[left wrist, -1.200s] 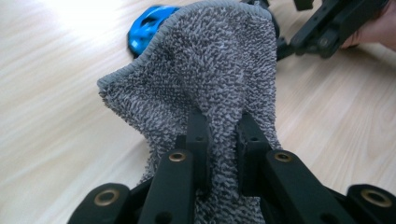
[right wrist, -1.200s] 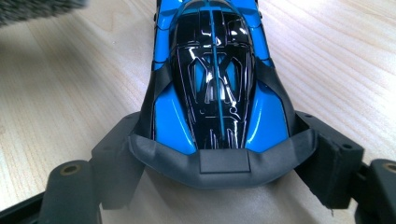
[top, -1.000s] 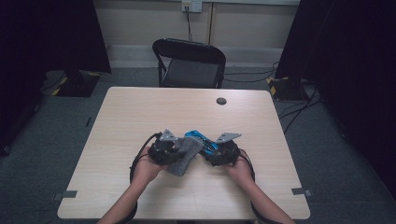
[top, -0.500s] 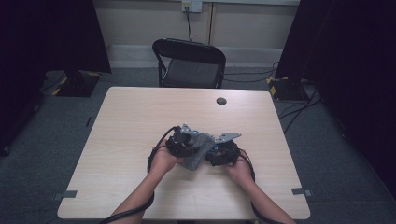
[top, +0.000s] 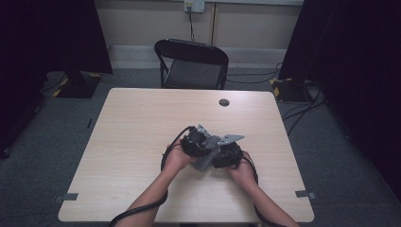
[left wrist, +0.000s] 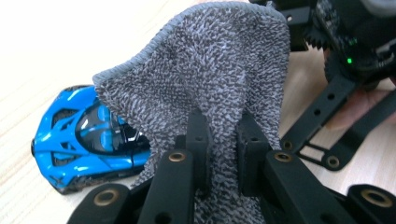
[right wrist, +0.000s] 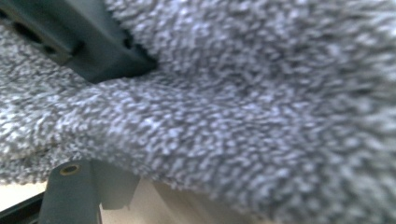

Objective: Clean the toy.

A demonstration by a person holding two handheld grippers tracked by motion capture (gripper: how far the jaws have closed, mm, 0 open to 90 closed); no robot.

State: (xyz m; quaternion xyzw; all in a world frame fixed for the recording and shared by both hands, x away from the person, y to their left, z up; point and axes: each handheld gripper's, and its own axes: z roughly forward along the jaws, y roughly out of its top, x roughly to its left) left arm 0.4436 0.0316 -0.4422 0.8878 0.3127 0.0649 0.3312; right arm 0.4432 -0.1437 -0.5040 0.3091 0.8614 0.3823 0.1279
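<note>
A grey terry cloth (left wrist: 210, 70) stands up between the pads of my left gripper (left wrist: 223, 140), which is shut on it. On the table behind the cloth's left side lies a blue toy sports car (left wrist: 79, 135), its rear hidden by the cloth. In the high view both hands meet at the table's front middle: the left gripper (top: 197, 142) and the right gripper (top: 227, 154) sit close together with the cloth (top: 207, 161) between them. The cloth (right wrist: 233, 116) covers the right gripper view at close range, and whether the right gripper's jaws hold anything is hidden.
The wooden table (top: 142, 123) has a small black round cap (top: 224, 102) near its far edge. A black folding chair (top: 191, 66) stands behind the table. Dark curtains hang on both sides, and cables trail from both grippers.
My left hand has carried the cloth rightwards up against the right gripper. The blue car, seen between the grippers a second ago, is now covered in the high view. The right hand has stayed put.
</note>
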